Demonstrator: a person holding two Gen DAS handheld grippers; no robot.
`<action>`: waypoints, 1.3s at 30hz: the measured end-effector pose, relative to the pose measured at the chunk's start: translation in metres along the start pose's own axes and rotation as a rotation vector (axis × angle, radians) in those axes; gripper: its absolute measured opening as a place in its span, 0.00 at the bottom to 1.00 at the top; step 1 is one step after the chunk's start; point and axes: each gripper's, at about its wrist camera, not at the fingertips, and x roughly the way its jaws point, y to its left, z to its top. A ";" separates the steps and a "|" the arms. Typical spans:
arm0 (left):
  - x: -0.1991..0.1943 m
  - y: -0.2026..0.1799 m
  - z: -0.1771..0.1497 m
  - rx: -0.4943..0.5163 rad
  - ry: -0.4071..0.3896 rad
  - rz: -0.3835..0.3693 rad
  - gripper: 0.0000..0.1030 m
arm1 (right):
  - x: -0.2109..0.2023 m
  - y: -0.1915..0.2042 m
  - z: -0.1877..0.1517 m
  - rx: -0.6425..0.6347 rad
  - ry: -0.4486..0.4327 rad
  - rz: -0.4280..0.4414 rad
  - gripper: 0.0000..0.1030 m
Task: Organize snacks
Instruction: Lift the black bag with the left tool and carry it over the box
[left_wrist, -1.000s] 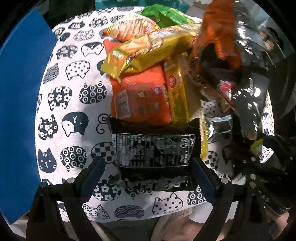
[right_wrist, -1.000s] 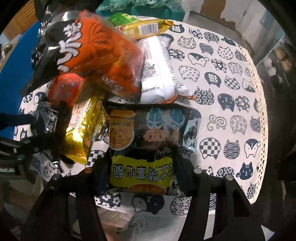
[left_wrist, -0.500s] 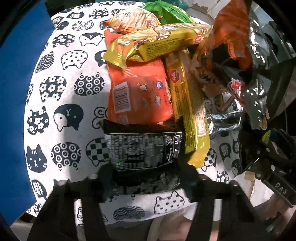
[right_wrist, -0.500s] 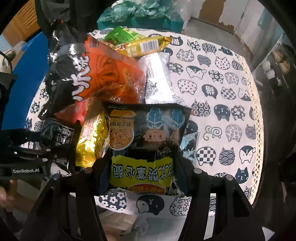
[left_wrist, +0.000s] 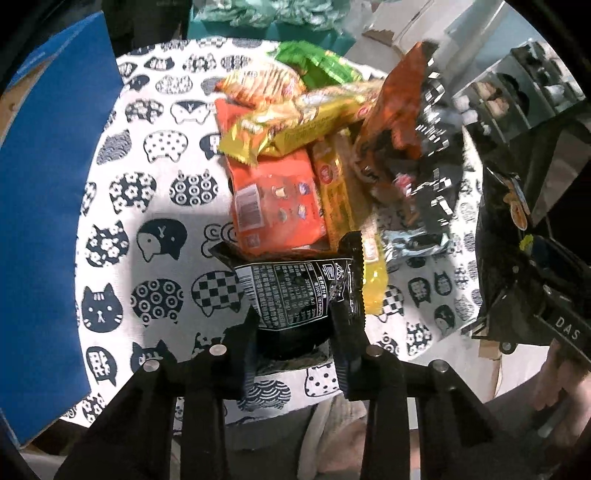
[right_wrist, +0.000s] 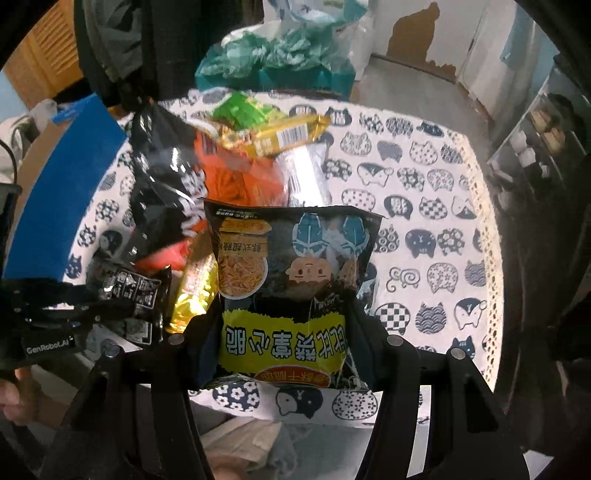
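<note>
My left gripper (left_wrist: 293, 325) is shut on a small black snack packet (left_wrist: 295, 288) at the near edge of a snack pile. It also shows in the right wrist view (right_wrist: 129, 291). My right gripper (right_wrist: 280, 332) is shut on a black noodle-snack bag with a yellow band (right_wrist: 288, 280) and holds it above the table. The pile holds an orange packet (left_wrist: 277, 203), yellow bars (left_wrist: 295, 125), a green packet (left_wrist: 317, 66) and a big orange-and-black bag (left_wrist: 410, 107).
The round table wears a white cloth with cat prints (left_wrist: 155, 240). A blue panel (left_wrist: 40, 206) stands at its left. A teal bag (right_wrist: 277, 62) lies behind the table. Shelves (right_wrist: 543, 140) stand at the right.
My left gripper has closed on the small black packet. Both grippers have risen, so the table looks farther away. The right gripper keeps its bag.
</note>
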 end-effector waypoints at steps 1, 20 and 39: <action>-0.006 -0.001 -0.002 0.007 -0.012 -0.006 0.32 | -0.003 0.001 0.001 -0.005 -0.009 -0.006 0.58; -0.107 0.003 0.008 0.141 -0.265 0.124 0.32 | -0.060 0.043 0.035 -0.073 -0.153 0.033 0.58; -0.167 0.041 0.010 0.152 -0.454 0.269 0.32 | -0.061 0.118 0.070 -0.168 -0.174 0.097 0.58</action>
